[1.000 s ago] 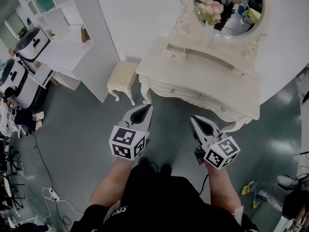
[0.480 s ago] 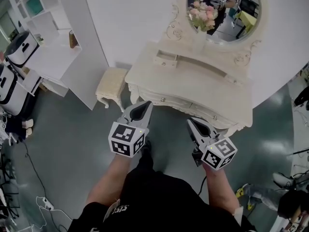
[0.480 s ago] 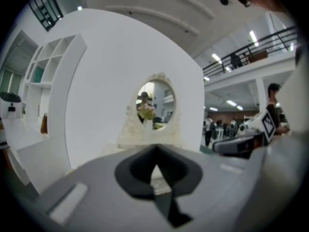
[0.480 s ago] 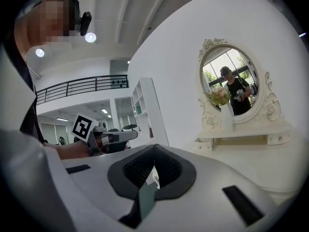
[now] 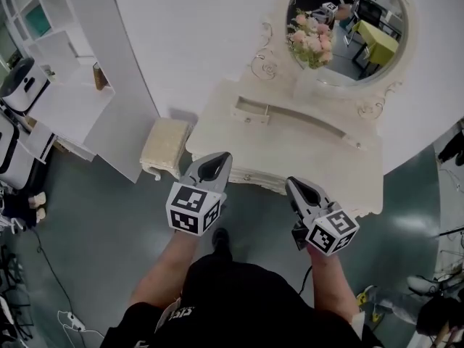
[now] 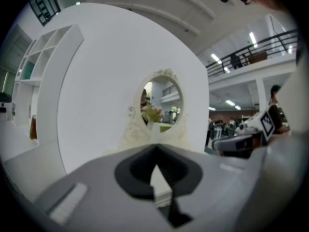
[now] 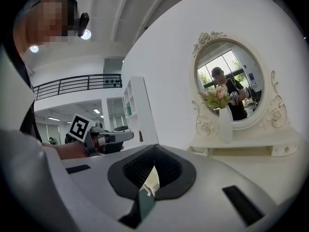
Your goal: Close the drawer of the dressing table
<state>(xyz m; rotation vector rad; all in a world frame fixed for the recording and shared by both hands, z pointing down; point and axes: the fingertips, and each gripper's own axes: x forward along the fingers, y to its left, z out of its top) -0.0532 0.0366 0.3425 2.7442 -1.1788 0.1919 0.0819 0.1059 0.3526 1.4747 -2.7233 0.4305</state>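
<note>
No word, number or brand can be read. The left cube (image 5: 193, 209) and right cube (image 5: 332, 230), mid-frame, bear only black-and-white square patterns. White print (image 5: 179, 315) on the black top (image 5: 239, 296), low in the frame, is too small.

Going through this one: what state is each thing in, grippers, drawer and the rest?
left gripper: shut, empty.
right gripper: shut, empty.
small drawer: pulled out, on the dressing table top.
vase of flowers: upright, in front of the mirror.
stool: upright, on the floor beside the table.
</note>
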